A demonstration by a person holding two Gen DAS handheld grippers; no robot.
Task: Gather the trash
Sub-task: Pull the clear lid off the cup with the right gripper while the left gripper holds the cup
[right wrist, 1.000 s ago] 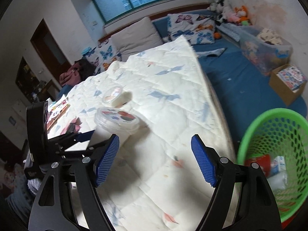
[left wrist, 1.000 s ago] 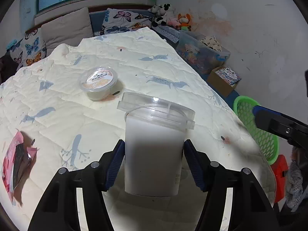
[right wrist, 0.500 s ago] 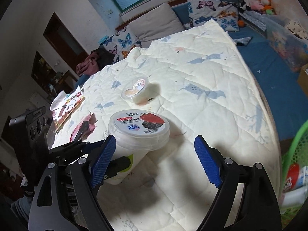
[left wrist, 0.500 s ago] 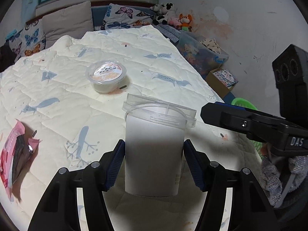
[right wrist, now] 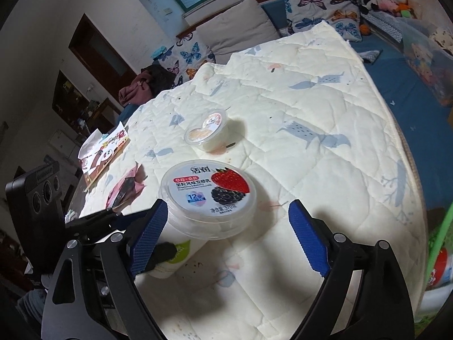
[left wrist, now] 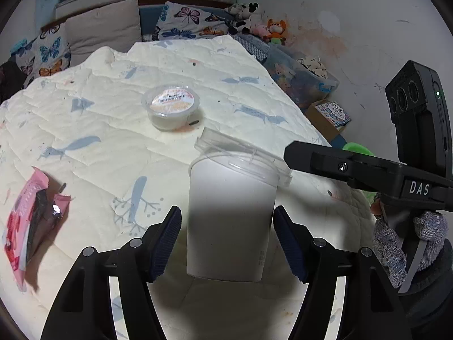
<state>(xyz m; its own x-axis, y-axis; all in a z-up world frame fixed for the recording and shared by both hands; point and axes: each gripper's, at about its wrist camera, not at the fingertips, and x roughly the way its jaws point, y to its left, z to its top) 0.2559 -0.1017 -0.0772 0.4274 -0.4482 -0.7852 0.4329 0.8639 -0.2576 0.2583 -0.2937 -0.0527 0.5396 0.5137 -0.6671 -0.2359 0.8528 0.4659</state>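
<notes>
A white yogurt tub point(left wrist: 230, 221) with a strawberry-and-blackberry lid point(right wrist: 208, 195) stands on the quilted bed. It sits between the fingers of my left gripper point(left wrist: 228, 212), whose jaws are opening. A thin gap shows at the left pad, and the right pad barely grazes the tub. My right gripper point(right wrist: 228, 206) is open and still widening. The tub's top lies just ahead of its left pad, and nothing is pressed. One of the right gripper's fingers point(left wrist: 317, 158) reaches the tub's rim from the right. A small sealed cup point(left wrist: 170, 106) and a pink wrapper point(left wrist: 31, 221) lie farther off.
A green mesh basket point(right wrist: 441, 243) with trash in it stands on the floor past the bed's right edge. A printed snack bag point(right wrist: 104, 147) lies at the bed's far left. Pillows line the headboard. A plastic storage box point(left wrist: 300, 85) and a cardboard box point(left wrist: 328, 113) stand by the wall.
My right gripper swung left from the green basket to the tub, and its jaws widened. It came into the left wrist view beside the rim. My left pads eased off the tub.
</notes>
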